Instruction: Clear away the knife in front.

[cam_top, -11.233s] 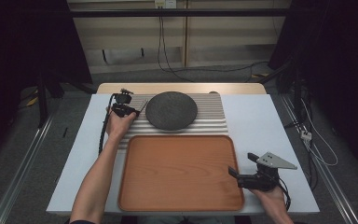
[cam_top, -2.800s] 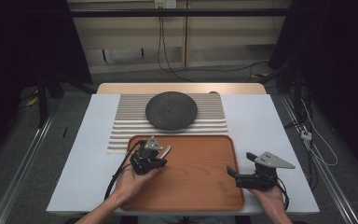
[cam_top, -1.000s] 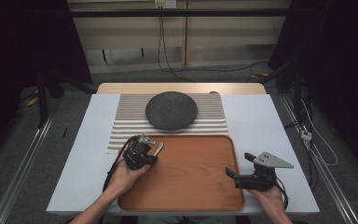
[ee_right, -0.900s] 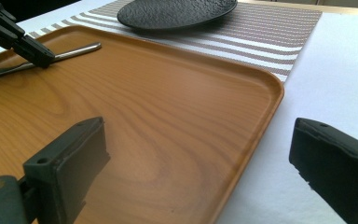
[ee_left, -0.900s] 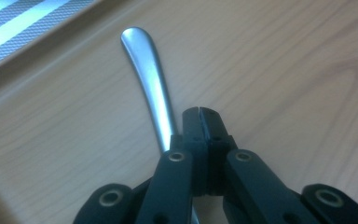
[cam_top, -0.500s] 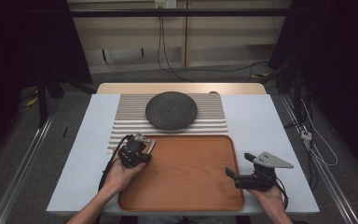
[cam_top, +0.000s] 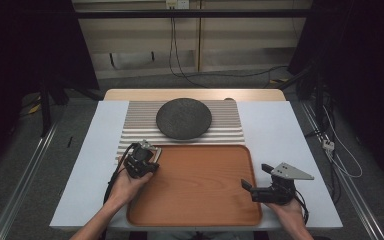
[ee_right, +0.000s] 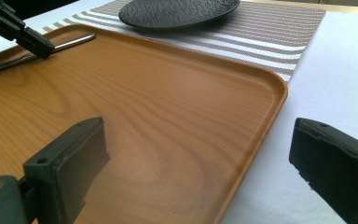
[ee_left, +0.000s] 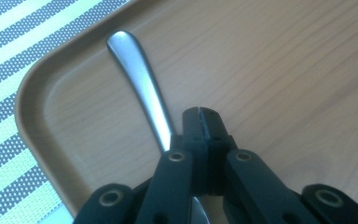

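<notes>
Left gripper [cam_top: 147,157]: seen at the upper left corner of the tray in the high view; jaws pressed fully together, a metal utensil handle [ee_left: 137,77] lying just beside them, on their left in the left gripper view. No grip on it can be made out.
Utensil handle: laid flat on the tray floor, its rounded end toward the tray's corner; the working end is hidden under the gripper, so spoon or fork cannot be told. Judged to be set down there for carrying.
Right gripper [cam_top: 252,187]: held at the tray's right edge, lower right of the high view; jaws spread wide, nothing between them, one over the wood and one over the tabletop [ee_right: 349,70]. Judged to be placed to take hold of the rim.
Tray [cam_top: 200,210]: wooden, rimmed; contents are the utensil alone.
Plate [cam_top: 184,118]: dark, round, empty; set on the striped mat [cam_top: 227,112] beyond the tray, apart from it.
</notes>
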